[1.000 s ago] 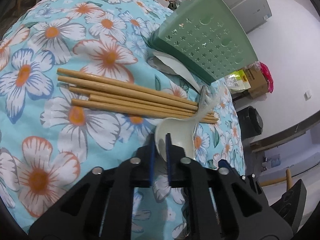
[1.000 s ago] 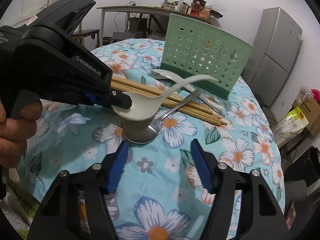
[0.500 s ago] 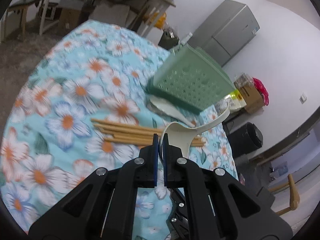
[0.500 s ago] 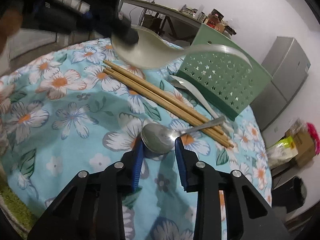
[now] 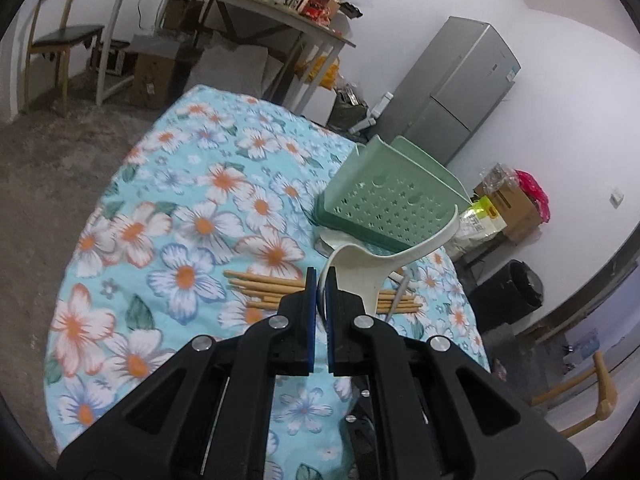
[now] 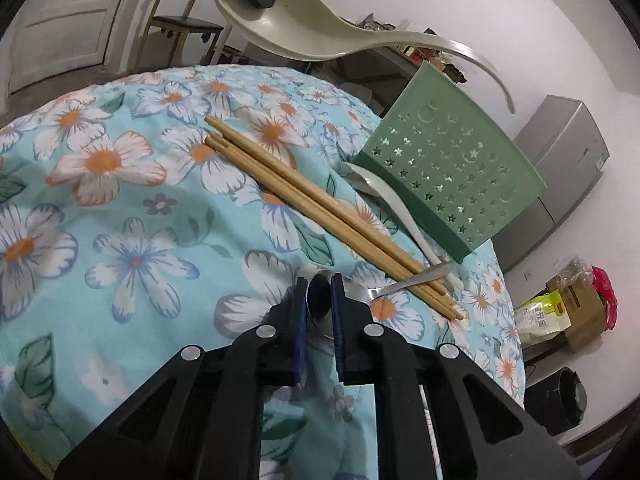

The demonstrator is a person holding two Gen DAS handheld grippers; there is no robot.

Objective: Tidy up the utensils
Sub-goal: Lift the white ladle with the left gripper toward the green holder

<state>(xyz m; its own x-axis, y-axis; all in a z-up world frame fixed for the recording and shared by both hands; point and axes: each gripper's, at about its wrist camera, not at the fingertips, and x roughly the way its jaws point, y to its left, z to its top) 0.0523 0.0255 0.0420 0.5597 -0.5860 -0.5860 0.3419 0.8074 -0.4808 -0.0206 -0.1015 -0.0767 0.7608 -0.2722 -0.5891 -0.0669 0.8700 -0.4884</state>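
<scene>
The cloth (image 5: 168, 216) on the table is pale turquoise, printed with white flowers with orange centres, blue-edged flowers and green leaves; the chopsticks (image 6: 320, 204) ahead of the right tool (image 6: 319, 304) are light tan wood; the basket (image 6: 452, 172) beyond them is sage green, pierced with star and moon cut-outs; the ladle (image 5: 384, 264) is cream; the spoon (image 6: 320, 300) is shiny silver; both tools are black with blue pads (image 5: 310, 296).
</scene>
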